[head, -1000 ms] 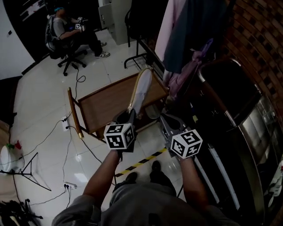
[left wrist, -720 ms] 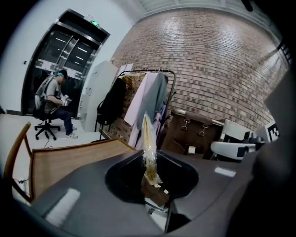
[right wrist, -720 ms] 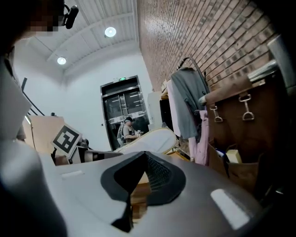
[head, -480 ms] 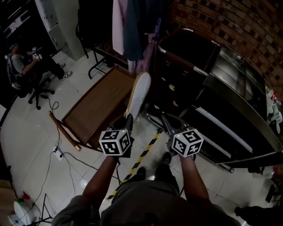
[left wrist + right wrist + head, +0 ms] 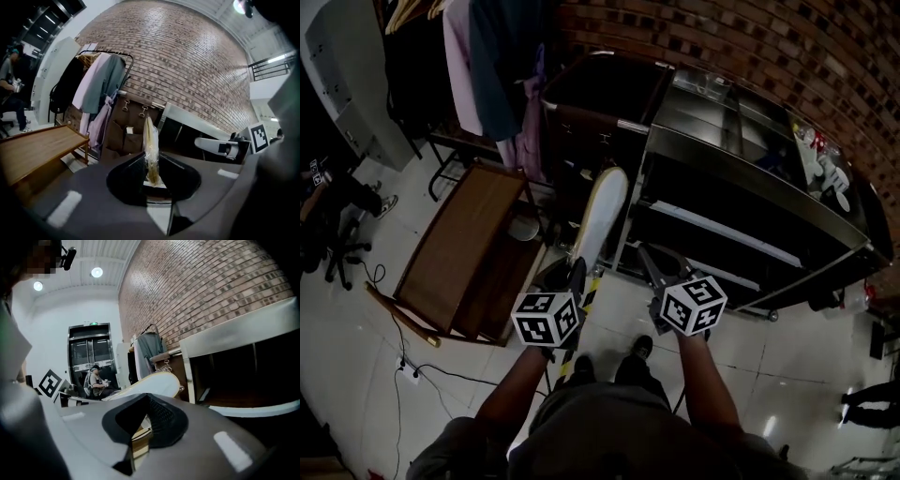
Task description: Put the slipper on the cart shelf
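Observation:
A long white slipper (image 5: 600, 216) with a tan edge sticks forward from my left gripper (image 5: 577, 268), which is shut on its heel end. In the left gripper view the slipper (image 5: 151, 140) stands edge-on between the jaws of the left gripper (image 5: 153, 171). Its toe points at the metal cart (image 5: 741, 178), whose dark shelves lie just ahead and to the right. My right gripper (image 5: 664, 264) hovers beside the left one, in front of the cart's lower shelf. The right gripper (image 5: 146, 399) has its tips together and holds nothing; the slipper (image 5: 154, 383) shows beyond it.
A low wooden table (image 5: 455, 248) stands on the left of the tiled floor. Clothes hang on a rack (image 5: 497, 66) behind it, against a brick wall. Yellow-black tape (image 5: 581, 309) runs along the floor at my feet. White items (image 5: 825, 173) lie on the cart's top.
The head view has swung right: the cart has come to the middle and the wooden table has slid left. Both grippers keep their pose, the slipper still held.

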A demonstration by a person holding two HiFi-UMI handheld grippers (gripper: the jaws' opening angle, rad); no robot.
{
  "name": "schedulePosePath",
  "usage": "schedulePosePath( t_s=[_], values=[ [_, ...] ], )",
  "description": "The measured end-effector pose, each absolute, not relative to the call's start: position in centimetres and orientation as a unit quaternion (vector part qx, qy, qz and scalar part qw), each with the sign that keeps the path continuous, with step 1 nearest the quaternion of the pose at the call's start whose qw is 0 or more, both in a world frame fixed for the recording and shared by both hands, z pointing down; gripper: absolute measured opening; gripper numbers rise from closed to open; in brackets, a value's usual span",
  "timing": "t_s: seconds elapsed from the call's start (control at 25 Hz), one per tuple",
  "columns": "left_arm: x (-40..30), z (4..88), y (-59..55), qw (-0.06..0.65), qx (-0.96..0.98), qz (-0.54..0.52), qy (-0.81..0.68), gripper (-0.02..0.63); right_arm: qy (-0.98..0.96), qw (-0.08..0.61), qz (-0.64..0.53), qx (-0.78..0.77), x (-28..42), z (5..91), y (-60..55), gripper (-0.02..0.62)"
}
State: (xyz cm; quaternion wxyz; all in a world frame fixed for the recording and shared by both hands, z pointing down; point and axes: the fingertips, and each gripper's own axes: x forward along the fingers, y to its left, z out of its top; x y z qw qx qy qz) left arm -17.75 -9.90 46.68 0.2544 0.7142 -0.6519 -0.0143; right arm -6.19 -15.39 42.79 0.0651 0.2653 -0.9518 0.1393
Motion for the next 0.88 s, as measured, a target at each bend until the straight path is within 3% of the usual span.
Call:
schedulePosePath(
  t_s=[0.88],
  values=[
    [1.5, 47.3, -21.0, 0.255, 0.814, 0.037, -0.521, 0.066, -0.882, 0.032, 0.151, 0.445, 14.7, 42.8, -18.7, -0.002]
  ],
)
